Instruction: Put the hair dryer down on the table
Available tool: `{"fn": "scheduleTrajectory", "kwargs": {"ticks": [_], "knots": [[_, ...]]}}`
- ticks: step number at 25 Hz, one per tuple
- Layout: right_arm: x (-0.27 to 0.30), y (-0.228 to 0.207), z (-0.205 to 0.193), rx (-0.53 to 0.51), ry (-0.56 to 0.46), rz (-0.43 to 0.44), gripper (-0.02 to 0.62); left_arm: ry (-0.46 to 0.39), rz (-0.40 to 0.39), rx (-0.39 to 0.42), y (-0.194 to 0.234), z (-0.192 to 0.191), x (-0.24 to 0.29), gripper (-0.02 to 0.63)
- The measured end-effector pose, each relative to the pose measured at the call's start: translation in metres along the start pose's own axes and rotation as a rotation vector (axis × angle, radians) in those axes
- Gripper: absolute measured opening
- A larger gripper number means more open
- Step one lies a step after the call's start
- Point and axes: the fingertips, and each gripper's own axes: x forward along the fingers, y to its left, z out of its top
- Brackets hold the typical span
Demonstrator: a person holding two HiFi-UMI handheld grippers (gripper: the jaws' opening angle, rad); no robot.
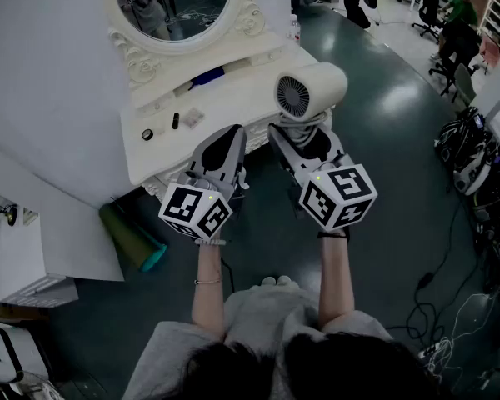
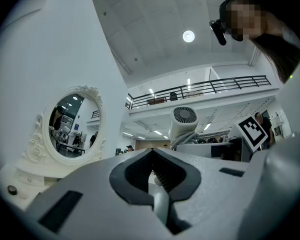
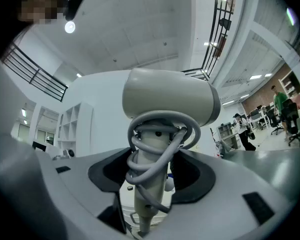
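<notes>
One white vanity table (image 1: 233,111), teal floor (image 1: 383,107)

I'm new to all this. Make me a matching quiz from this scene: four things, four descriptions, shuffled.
1 hair dryer
2 left gripper
3 oval mirror
4 green tube

A lying on the floor
B gripped by its handle in the right gripper
C holds nothing
D at the back of the white dressing table

Pairs: 1-B, 2-C, 3-D, 4-A
</notes>
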Motion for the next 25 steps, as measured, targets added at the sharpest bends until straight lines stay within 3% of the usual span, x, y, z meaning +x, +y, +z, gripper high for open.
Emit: {"fn": "scheduleTrajectory", "kwargs": {"ticks": [25], "knots": [[0.003, -0.004, -0.013, 0.009, 0.048, 0.008, 0.242, 0.03, 0.022, -0.01, 0.002, -0.012, -0.002, 0.005]]}}
